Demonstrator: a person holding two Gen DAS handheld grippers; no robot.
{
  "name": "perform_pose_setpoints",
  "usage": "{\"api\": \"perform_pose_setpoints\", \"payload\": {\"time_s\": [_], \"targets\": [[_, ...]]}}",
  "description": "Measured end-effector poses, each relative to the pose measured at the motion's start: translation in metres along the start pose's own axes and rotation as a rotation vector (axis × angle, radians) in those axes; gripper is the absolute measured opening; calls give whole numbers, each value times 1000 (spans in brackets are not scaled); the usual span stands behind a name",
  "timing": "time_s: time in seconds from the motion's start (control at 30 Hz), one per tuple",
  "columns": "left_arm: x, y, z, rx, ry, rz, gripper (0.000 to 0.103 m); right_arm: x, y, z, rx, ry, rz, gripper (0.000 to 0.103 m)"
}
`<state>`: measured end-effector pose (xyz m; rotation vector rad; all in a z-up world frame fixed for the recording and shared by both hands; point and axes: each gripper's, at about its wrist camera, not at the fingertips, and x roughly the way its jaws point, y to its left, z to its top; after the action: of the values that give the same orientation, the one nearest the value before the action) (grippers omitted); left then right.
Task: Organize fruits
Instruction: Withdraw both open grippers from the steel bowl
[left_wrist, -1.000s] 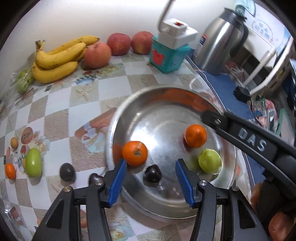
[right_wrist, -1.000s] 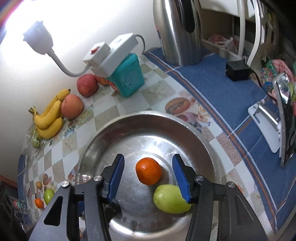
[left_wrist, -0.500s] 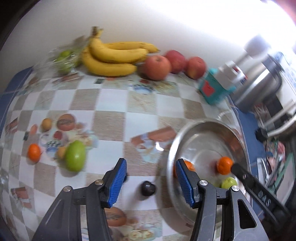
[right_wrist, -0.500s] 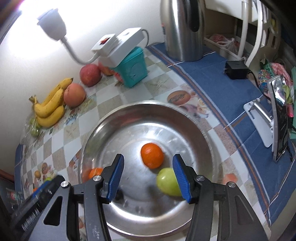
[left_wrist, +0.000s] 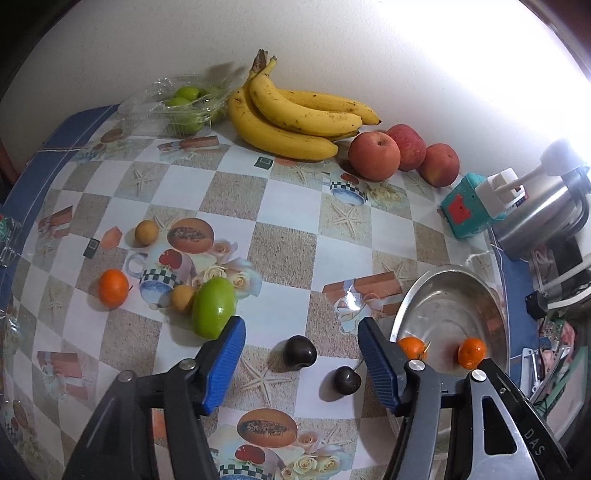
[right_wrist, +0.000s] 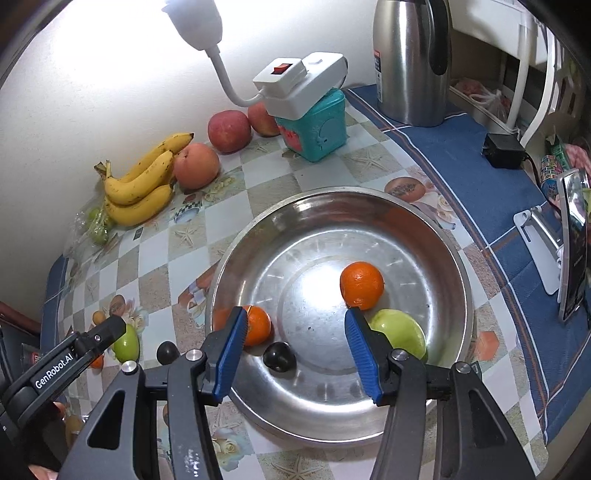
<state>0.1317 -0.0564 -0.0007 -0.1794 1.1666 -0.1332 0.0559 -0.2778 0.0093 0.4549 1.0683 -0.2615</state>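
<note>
My left gripper (left_wrist: 300, 352) is open and empty above the table, with two dark cherries (left_wrist: 300, 351) (left_wrist: 346, 380) lying between its fingers. A green fruit (left_wrist: 213, 312), an orange (left_wrist: 113, 288) and two small yellow fruits (left_wrist: 146, 232) lie to its left. The steel bowl (right_wrist: 436, 229) holds two oranges (right_wrist: 361, 284) (right_wrist: 256, 325), a green fruit (right_wrist: 400, 330) and a dark cherry (right_wrist: 279, 356). My right gripper (right_wrist: 293, 345) is open and empty over the bowl's near side.
Bananas (left_wrist: 295, 118), three apples (left_wrist: 373, 155) and a clear box of green fruits (left_wrist: 184, 105) line the wall. A teal box with a white power strip (right_wrist: 314, 125) and a steel kettle (right_wrist: 410, 59) stand behind the bowl. A phone on a stand (right_wrist: 572, 240) is at the right.
My left gripper has swung left, away from the bowl, and now faces the loose fruit on the table. The right gripper has stayed over the bowl, drawing back slightly.
</note>
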Motion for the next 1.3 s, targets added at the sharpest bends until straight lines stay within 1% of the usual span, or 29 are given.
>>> {"api": "perform_pose_setpoints", "payload": {"time_s": [0.03,0.13,0.2,0.23,0.27,0.3,0.33,0.37,0.5,0.63,0.77,0.97,1.1,1.3], "targets": [[0,0,0,2,3,2,69,1,0,0,-1,4,-2,56],[4,-1,-1,5,20,15,79,5,-2,0,8,17,-4,56],[7,0,-2,7,29,37,94,7,-4,0,9,23,-16,57],[8,0,-3,10,32,47,98,8,-4,0,9,24,-25,63],[9,0,-3,13,32,57,103,8,-4,0,10,22,-31,71],[10,0,-4,19,31,71,103,9,-5,1,10,20,-41,76],[10,1,-5,24,30,79,103,10,-6,0,8,17,-50,84],[10,1,-5,29,28,90,103,10,-6,0,4,14,-61,89],[10,-1,-6,48,23,110,103,17,-12,-1,10,46,-104,90],[10,-2,-6,70,26,130,103,22,-19,-2,33,61,-113,90],[7,-5,-7,98,23,146,103,20,-21,-2,37,55,-114,90],[2,-6,-7,139,14,157,103,21,-15,-5,-8,71,-123,90],[-4,-2,-5,152,-1,162,103,20,-12,-7,-14,68,-121,90],[-10,12,-1,139,-18,188,103,15,1,-9,-39,58,-127,90]]}}
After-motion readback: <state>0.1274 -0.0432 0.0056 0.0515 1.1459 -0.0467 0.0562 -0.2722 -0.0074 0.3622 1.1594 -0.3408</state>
